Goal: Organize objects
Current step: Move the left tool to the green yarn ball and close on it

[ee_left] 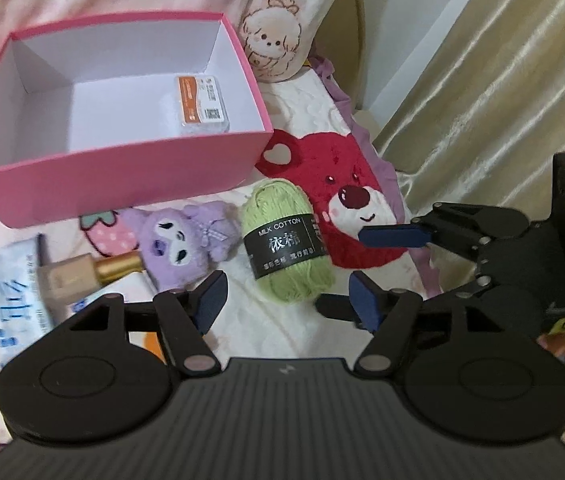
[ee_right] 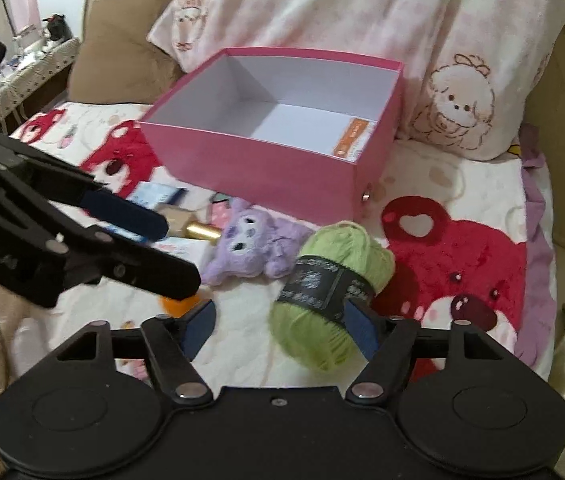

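A green yarn ball [ee_left: 286, 240] with a black label lies on the bear-print blanket in front of an open pink box [ee_left: 122, 176]. My left gripper [ee_left: 288, 304] stands open just short of the yarn, nothing between its fingers. In the right wrist view the yarn ball [ee_right: 330, 280] lies partly between the fingers of my right gripper [ee_right: 280, 330], close against the right pad and clear of the left one; this gripper is open. The right gripper [ee_left: 362, 270] reaches in from the right in the left wrist view. The left gripper [ee_right: 178, 252] comes in from the left.
The pink box [ee_right: 250, 168] holds an orange-labelled packet [ee_left: 202, 104]. A purple plush [ee_left: 186, 240], a gold-capped bottle [ee_left: 82, 276] and a blue-white packet [ee_left: 18, 300] lie left of the yarn. Pillows [ee_right: 462, 112] stand behind the box; a curtain [ee_left: 502, 80] hangs at right.
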`<state>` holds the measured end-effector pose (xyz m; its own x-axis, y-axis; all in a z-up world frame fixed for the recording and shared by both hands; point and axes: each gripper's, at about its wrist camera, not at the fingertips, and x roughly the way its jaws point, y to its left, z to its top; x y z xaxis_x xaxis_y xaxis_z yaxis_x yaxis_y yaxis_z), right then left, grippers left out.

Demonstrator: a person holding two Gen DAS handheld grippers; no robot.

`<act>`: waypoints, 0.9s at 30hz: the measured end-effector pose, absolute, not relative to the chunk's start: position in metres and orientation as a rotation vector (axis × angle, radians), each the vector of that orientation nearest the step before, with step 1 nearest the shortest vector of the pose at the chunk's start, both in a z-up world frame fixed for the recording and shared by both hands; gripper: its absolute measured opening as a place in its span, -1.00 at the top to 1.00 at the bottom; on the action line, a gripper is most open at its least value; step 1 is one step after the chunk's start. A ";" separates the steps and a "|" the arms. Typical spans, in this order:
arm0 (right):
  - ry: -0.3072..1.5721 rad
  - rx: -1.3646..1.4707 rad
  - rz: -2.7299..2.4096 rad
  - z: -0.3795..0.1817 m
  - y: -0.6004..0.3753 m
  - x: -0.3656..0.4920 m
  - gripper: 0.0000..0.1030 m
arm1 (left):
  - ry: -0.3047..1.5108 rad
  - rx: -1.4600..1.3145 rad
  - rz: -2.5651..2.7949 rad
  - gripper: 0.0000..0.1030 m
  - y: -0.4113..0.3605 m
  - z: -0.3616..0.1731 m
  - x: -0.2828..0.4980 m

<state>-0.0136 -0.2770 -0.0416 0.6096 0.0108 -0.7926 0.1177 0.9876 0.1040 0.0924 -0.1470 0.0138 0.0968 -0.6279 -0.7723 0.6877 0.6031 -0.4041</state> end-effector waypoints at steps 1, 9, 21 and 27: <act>0.901 0.146 -0.077 -0.047 -0.278 -0.012 -0.68 | 1.117 0.050 -0.973 -0.29 -0.151 0.008 0.094; 0.849 0.180 -0.154 -0.073 -0.289 -0.010 -0.69 | 1.105 -0.075 -0.904 -0.41 -0.169 -0.035 0.101; 0.936 0.265 -0.158 -0.106 -0.296 0.004 -0.70 | 1.120 -0.054 -0.891 -0.44 -0.189 -0.080 0.105; 0.986 0.314 -0.138 -0.124 -0.302 0.012 -0.70 | 1.157 -0.128 -0.922 -0.41 -0.193 -0.090 0.112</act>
